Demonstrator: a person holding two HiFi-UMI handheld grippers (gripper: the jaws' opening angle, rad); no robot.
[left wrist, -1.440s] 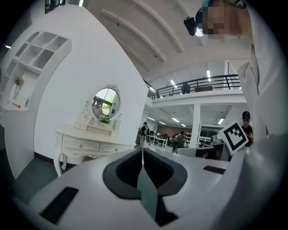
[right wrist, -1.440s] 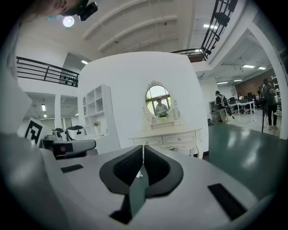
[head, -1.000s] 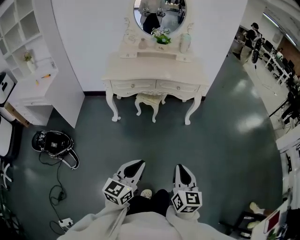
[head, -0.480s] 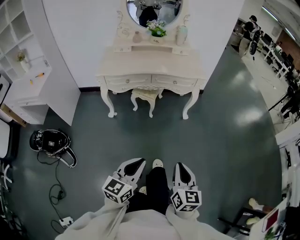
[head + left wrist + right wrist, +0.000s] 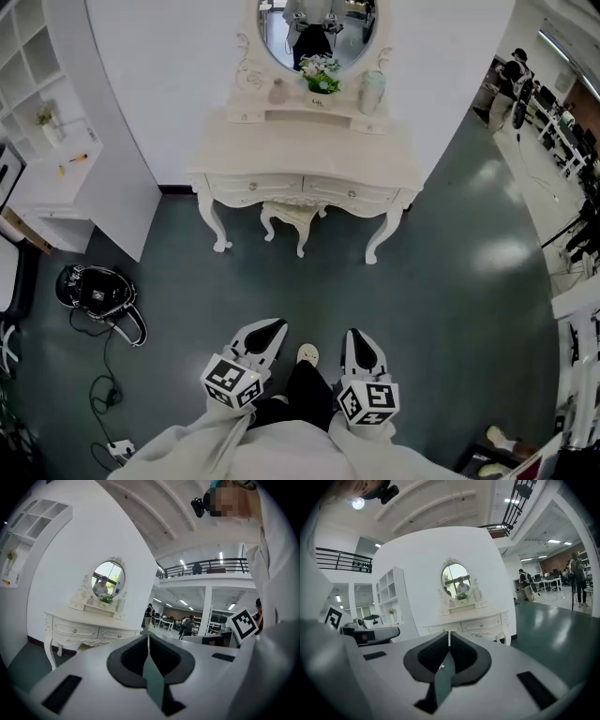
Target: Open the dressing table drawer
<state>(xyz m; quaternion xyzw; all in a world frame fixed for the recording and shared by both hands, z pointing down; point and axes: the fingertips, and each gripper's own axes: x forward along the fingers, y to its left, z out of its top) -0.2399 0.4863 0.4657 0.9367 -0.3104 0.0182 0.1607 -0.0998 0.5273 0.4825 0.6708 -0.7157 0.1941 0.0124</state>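
Fingers closed, nothing held, on left gripper [image 5: 270, 326] and right gripper [image 5: 355, 334]. Table drawer [image 5: 372, 197] well ahead, judged light, rigid, smooth-sliding; to be gripped at small central knob [image 5: 352, 194].

No word, number or brand can be read anywhere. The left gripper [image 5: 266, 333] and right gripper [image 5: 355, 337] bear only black-and-white square markers (patterns, not letters). The white patch on the bag [image 5: 94, 291] is too small to read.

Both grippers — left [image 5: 260, 345], right [image 5: 361, 352] — side by side, jaws together.
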